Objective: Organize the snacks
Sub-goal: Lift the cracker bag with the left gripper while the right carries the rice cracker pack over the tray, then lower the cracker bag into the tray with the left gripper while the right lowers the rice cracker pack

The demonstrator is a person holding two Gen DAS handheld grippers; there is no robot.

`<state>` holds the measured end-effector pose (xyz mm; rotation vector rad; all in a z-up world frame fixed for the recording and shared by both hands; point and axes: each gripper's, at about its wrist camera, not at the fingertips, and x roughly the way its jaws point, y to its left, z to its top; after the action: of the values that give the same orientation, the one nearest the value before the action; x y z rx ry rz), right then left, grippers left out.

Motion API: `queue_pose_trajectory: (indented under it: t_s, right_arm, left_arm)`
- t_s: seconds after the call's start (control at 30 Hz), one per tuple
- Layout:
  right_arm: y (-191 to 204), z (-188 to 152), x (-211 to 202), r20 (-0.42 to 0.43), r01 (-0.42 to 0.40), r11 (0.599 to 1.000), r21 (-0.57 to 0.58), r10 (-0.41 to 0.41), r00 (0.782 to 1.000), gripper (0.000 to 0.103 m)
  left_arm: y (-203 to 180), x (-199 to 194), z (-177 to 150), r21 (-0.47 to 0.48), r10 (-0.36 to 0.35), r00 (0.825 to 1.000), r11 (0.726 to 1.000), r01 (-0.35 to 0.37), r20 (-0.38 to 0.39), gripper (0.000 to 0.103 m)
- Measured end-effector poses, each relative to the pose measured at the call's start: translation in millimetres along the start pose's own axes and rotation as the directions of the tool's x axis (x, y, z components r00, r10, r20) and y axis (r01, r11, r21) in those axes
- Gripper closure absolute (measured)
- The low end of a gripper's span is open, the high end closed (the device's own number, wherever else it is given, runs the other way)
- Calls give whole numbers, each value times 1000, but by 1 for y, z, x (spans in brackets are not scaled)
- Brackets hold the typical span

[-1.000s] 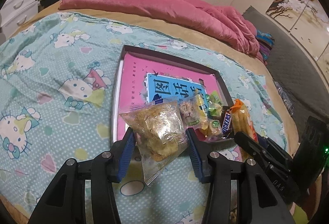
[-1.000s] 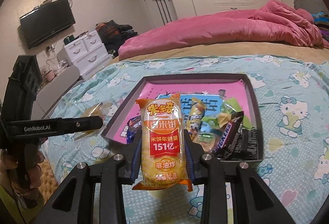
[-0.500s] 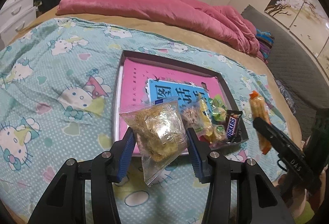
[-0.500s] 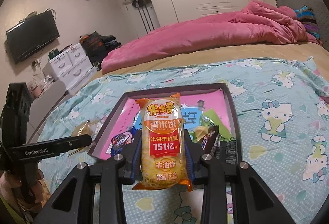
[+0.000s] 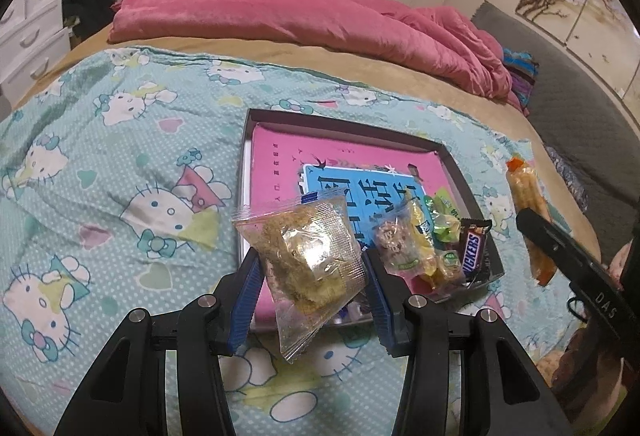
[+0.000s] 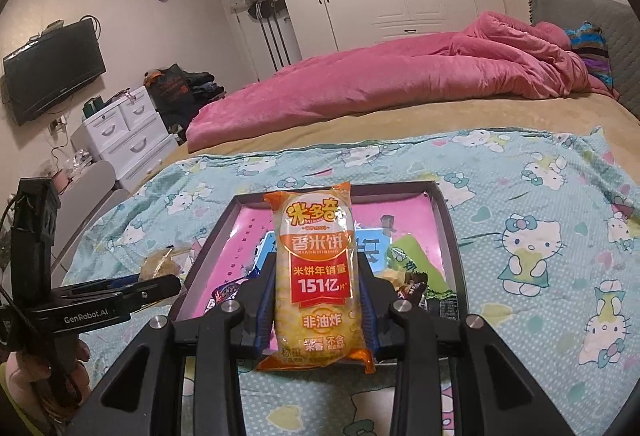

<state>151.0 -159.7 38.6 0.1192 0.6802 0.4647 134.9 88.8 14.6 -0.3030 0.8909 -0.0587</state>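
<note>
My left gripper [image 5: 310, 278] is shut on a clear snack bag [image 5: 306, 256] of crumbly yellow snack, held above the near edge of the dark tray [image 5: 344, 124]. My right gripper [image 6: 314, 296] is shut on an orange rice cracker pack [image 6: 314, 276], held upright above the tray's [image 6: 446, 212] near edge. The tray has a pink and blue bottom and holds several snacks at its near right corner, among them a Snickers bar [image 5: 472, 248]. The cracker pack also shows in the left wrist view [image 5: 528, 204], and the clear bag in the right wrist view [image 6: 162, 264].
The tray lies on a light blue Hello Kitty sheet [image 5: 120, 172] over a bed. A pink duvet [image 5: 304, 20] lies bunched at the far side. White drawers [image 6: 128, 136] and a wall TV [image 6: 52, 72] stand left of the bed.
Both grippers have drawn back and up from the tray, each keeping its snack. The tray looks smaller and farther in both views.
</note>
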Motion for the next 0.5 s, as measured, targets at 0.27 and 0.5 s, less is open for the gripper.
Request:
queue_pose_trajectory:
  t_s: [0.27,0.5]
  right_arm:
    - [4,4,7,-2,25,1000,3,-25,1000,67]
    - [7,4,18,-16,30,1000,1,-30,999,67]
  left_arm:
    - [-4,6,3,25,-8,1000,1000,8,1,52]
    - [-5,17,5,35,-3,1000,999,3,-9,52]
